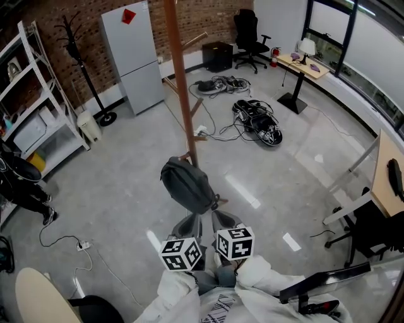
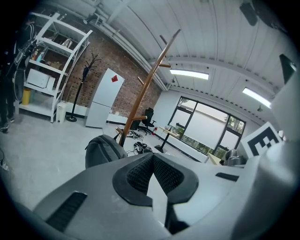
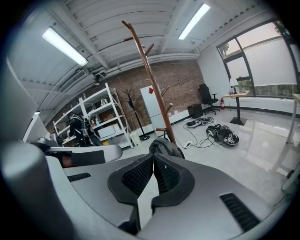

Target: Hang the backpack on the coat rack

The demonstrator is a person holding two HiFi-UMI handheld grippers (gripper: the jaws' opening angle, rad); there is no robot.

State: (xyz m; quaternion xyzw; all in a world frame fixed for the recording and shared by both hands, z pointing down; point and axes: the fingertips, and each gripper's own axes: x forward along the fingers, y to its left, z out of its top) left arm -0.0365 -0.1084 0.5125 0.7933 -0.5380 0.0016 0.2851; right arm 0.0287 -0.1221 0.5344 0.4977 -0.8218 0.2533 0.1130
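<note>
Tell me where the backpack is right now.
In the head view the dark grey backpack stands on the floor near the centre, slightly left, at the foot of the wooden coat rack.

Backpack (image 1: 187, 185) was seen in dk grey, coat rack (image 1: 182, 82) in red-brown wood. Marker cubes (image 1: 182, 253) were patterned w/ blk & wht squares. Fridge (image 1: 134, 55) was finished pale grey w/ a red diamond, wall (image 1: 211, 16) laid in reddish brick.

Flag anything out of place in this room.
The backpack sits low at the foot of the coat rack, not hung high on it. Beyond it, tangled cables sprawl loose across the floor, a likely trip hazard. Nothing looks spilled or broken.
</note>
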